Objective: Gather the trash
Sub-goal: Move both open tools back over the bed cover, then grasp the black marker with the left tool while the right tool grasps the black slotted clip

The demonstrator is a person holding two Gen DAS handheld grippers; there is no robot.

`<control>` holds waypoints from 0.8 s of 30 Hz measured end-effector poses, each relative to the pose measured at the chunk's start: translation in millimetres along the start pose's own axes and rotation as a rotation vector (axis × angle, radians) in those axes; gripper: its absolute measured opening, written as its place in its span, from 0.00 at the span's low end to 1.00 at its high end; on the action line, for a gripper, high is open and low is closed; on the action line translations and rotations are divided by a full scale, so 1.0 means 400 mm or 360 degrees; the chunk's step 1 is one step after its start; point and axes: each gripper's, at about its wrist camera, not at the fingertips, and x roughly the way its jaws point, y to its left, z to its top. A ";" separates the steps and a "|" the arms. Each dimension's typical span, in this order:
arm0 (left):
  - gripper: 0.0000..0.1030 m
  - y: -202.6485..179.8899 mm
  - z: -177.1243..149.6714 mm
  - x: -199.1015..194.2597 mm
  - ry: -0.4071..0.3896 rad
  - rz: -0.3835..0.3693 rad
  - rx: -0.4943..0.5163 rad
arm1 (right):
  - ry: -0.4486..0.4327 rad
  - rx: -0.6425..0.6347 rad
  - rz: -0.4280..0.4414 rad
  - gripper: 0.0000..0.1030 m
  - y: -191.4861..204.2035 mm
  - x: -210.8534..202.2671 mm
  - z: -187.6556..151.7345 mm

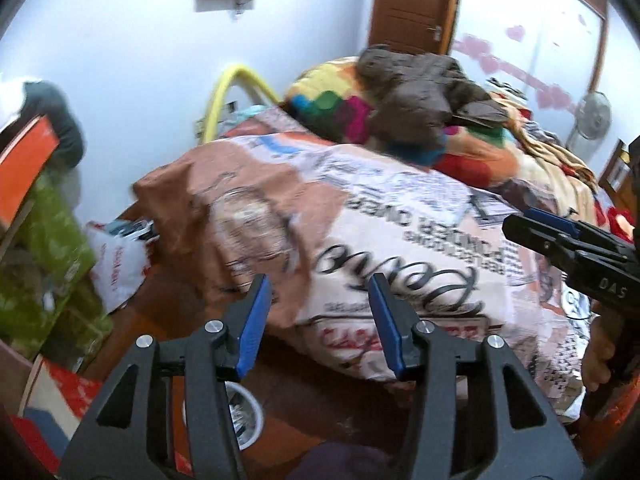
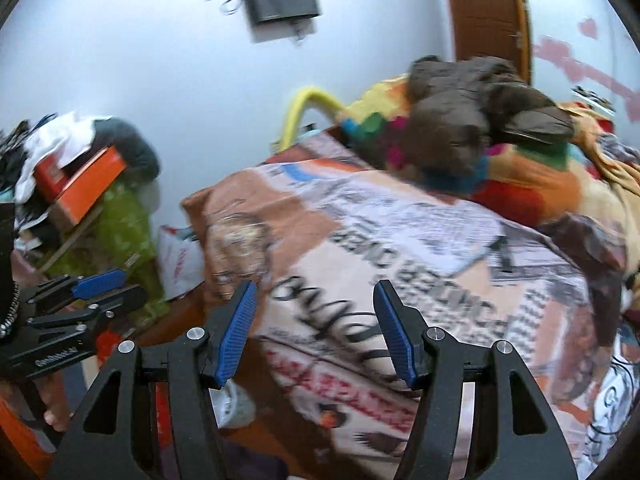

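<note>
Both views look across a bed (image 1: 400,216) covered by a newspaper-print sheet. My left gripper (image 1: 318,284) is open and empty above the bed's near corner. My right gripper (image 2: 314,290) is open and empty over the sheet; it also shows at the right edge of the left wrist view (image 1: 536,226). A white plastic bag with red print (image 1: 116,264) lies on the floor by the bed's left side, also in the right wrist view (image 2: 180,260). A white round container (image 1: 246,412) sits on the floor below my left gripper. No trash is held.
A heap of coloured blankets and brown clothes (image 1: 416,100) fills the far end of the bed. An orange box (image 2: 80,188) and green fabric (image 1: 52,264) are stacked at the left. A yellow hoop (image 1: 236,92), a wooden door (image 1: 412,0) and a fan (image 1: 592,116) stand behind.
</note>
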 end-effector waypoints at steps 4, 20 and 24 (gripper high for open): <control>0.49 -0.101 0.034 0.062 0.0027 -0.0087 0.0086 | 0.0011 0.0055 -0.0141 0.55 -0.112 -0.004 -0.012; 0.49 -0.376 0.132 0.402 0.0245 -0.0337 0.0296 | 0.0161 0.0224 -0.0400 0.55 -0.426 0.106 -0.054; 0.49 -0.411 0.142 0.488 0.0276 -0.0363 0.0332 | 0.0229 0.0289 -0.0380 0.55 -0.500 0.184 -0.044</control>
